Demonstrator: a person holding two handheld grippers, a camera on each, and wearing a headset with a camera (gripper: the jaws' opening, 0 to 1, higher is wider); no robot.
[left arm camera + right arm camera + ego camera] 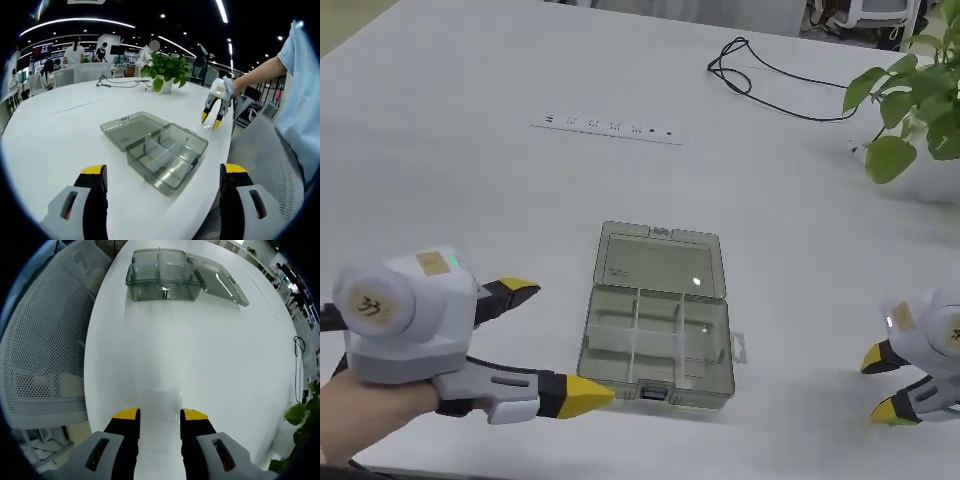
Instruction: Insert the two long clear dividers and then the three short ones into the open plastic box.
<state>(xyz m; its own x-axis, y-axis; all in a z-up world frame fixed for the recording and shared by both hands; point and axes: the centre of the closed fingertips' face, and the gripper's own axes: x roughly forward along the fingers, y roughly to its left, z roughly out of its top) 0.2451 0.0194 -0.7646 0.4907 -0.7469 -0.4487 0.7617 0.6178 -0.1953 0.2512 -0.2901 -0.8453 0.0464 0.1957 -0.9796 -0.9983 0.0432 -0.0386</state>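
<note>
The open plastic box [620,382] sits near the front edge of the white worktop [470,170], its lid [660,262] folded flat behind it, away from the person. Inside the base, clear dividers [638,325] stand upright and split it into compartments; how many are seated cannot be told. The left hand-held gripper [560,342] hovers just left of the box with its yellow-tipped jaws spread wide and nothing between them; in the left gripper view [163,170] the box lies ahead between the two jaws. The right hand-held gripper [875,388] is well to the right of the box, low over the worktop, its jaws parted and empty. In the right gripper view [160,414] a faint clear piece [159,401], rectangular and flat on the worktop, lies just ahead of the jaw tips, with the box [160,287] far beyond. A power strip [608,128], a black cable [760,75] and a plant [910,100] lie farther back
</note>
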